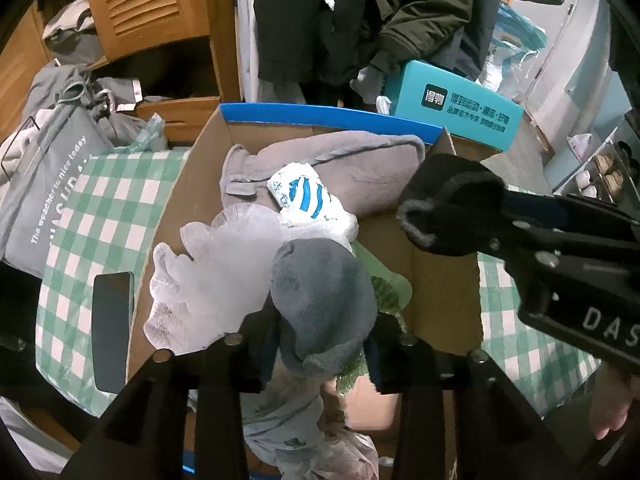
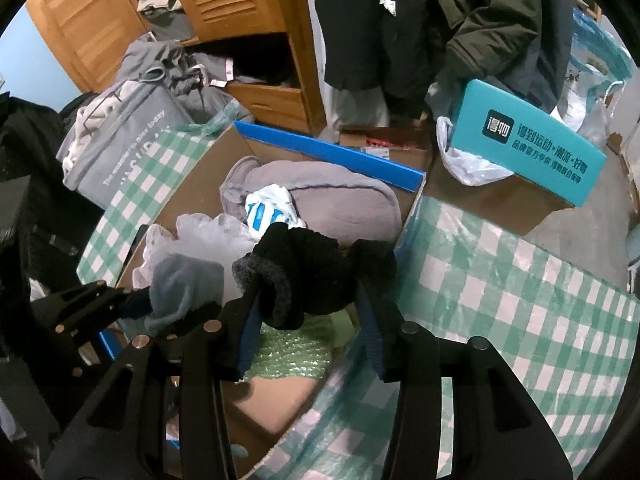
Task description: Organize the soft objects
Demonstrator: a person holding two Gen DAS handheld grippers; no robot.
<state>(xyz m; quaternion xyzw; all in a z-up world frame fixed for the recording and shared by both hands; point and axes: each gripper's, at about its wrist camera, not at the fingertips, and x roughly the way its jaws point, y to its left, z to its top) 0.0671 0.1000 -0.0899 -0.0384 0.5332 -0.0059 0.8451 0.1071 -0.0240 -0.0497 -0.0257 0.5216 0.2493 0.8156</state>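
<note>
**Two socks poised over the sorting box**

Left wrist view: the left gripper (image 1: 324, 344) hung above an open cardboard box (image 1: 192, 184) on a green-checked cloth (image 1: 100, 216), its jaws on either side of a grey sock (image 1: 320, 300). The sock sat between the pads, though whether they pressed on it or had slackened could not be told. At two o'clock the right gripper (image 1: 436, 216) came in from the edge, carrying a black sock (image 1: 448, 196) over the box's right wall. Inside the box, at twelve o'clock from the grey sock, lay a grey fleece garment (image 1: 352, 164) with a white-and-blue plastic bag (image 1: 308, 200) on it; a white mesh puff (image 1: 216, 256) lay at ten o'clock, and green bubble wrap (image 1: 384, 292) showed at three o'clock.

Right wrist view: the right gripper (image 2: 308, 304) held the black sock (image 2: 304, 276) bunched between its blue pads, with the jaws closed on the bundle's sides. At nine o'clock the left gripper (image 2: 148, 304) kept the grey sock (image 2: 184, 284) over the box (image 2: 192, 184). A teal carton (image 2: 524, 148) stood at two o'clock, outside the box.

The step in hand appeared to be dropping both socks into the box. The next move likely called for spreading the jaws fully over bare space, then lifting clear without snagging the knit.
</note>
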